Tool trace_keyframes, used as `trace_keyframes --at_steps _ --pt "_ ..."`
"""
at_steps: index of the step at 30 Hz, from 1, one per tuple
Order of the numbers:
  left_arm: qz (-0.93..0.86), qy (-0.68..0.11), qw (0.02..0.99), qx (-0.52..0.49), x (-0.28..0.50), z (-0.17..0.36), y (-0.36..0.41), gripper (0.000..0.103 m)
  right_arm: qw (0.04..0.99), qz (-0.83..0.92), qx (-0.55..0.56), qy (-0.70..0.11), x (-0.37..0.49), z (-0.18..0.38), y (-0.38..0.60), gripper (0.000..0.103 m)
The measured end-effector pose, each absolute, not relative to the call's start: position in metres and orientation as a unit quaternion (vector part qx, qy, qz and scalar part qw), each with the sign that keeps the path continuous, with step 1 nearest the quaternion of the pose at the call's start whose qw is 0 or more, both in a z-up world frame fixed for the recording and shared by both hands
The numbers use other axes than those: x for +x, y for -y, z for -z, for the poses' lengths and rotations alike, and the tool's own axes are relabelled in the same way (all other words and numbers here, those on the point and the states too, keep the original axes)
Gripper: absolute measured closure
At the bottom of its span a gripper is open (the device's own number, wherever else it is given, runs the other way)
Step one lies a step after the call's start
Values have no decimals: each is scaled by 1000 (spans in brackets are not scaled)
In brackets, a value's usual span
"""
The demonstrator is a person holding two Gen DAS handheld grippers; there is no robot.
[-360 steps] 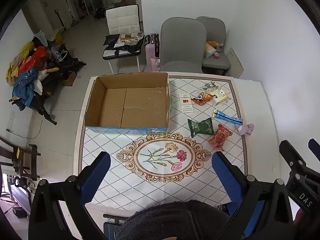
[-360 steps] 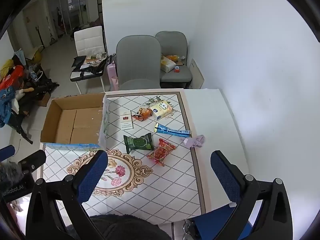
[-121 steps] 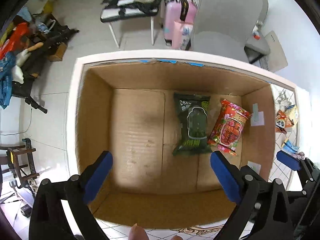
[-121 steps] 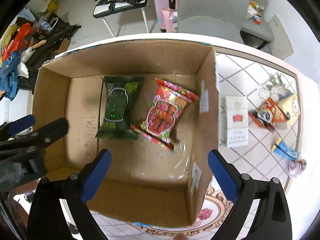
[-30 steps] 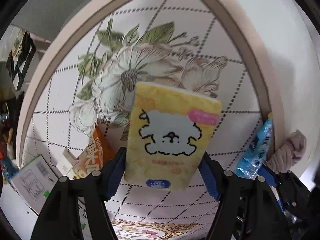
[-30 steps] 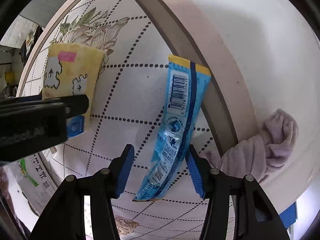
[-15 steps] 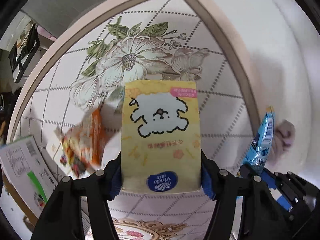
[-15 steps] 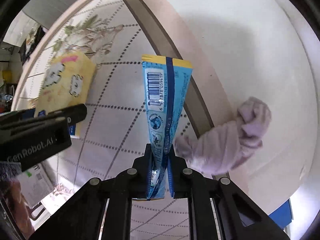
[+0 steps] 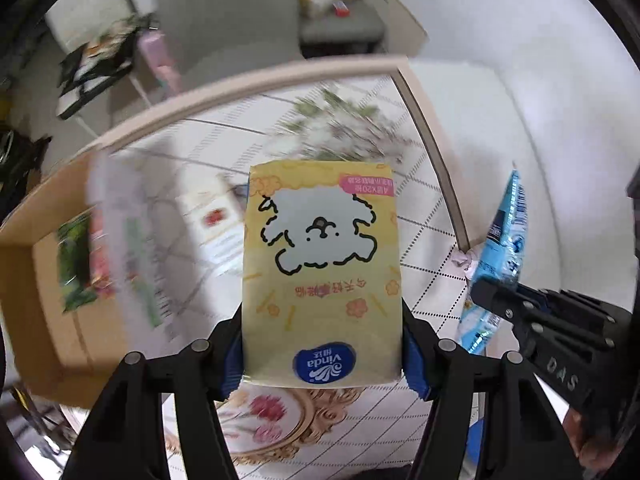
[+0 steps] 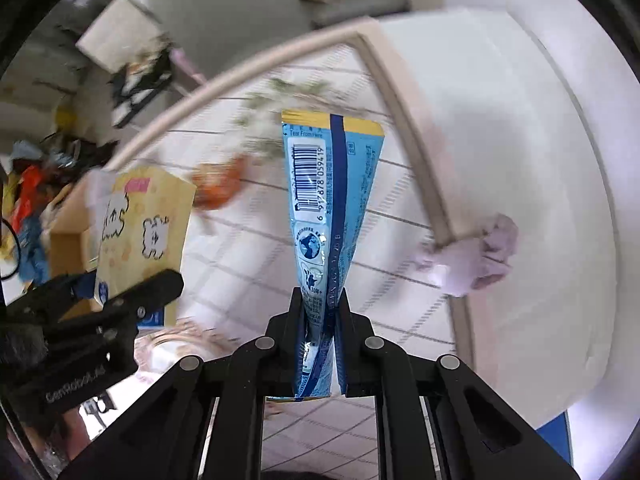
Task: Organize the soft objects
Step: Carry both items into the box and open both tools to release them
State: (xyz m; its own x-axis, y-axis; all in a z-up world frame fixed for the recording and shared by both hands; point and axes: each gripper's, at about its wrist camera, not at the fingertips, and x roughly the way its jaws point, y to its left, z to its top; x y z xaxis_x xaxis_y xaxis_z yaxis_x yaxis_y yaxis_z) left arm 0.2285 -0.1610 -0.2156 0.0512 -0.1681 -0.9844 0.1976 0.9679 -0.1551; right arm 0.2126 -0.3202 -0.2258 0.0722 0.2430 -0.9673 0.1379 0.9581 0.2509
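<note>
My left gripper (image 9: 322, 350) is shut on a yellow tissue pack (image 9: 322, 264) with a white dog drawing and holds it above the table. My right gripper (image 10: 322, 320) is shut on a long blue packet (image 10: 330, 200) with a barcode, also lifted. The blue packet shows in the left wrist view (image 9: 498, 256), and the tissue pack in the right wrist view (image 10: 140, 232). The cardboard box (image 9: 36, 280) lies to the left with a green packet (image 9: 74, 264) and a red packet (image 9: 100, 264) inside.
A pale purple cloth (image 10: 476, 256) lies at the mat's right border. An orange snack packet (image 10: 218, 186) and a white carton with a red mark (image 9: 216, 224) lie on the patterned mat. Grey chairs (image 9: 224, 12) stand beyond the table's far edge.
Both grippers have risen and pulled back from the table with their packs. The view now takes in the box on the left and the chairs behind.
</note>
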Motion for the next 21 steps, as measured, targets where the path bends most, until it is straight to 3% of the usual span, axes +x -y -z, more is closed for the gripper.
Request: trace_keyframes --at_steps 6,11,15,21 --pt "83 -636 767 -31 199 149 62 42 732 -131 115 -658 217 167 215 90" --pt "37 -618 784 -39 186 130 -27 42 731 -183 84 -652 217 142 115 90" --pt "-3 -620 783 -49 183 137 -90 42 721 -197 53 -663 217 147 37 90" --pt "-26 -651 756 -62 197 190 -164 42 700 -155 70 -694 221 184 -16 90"
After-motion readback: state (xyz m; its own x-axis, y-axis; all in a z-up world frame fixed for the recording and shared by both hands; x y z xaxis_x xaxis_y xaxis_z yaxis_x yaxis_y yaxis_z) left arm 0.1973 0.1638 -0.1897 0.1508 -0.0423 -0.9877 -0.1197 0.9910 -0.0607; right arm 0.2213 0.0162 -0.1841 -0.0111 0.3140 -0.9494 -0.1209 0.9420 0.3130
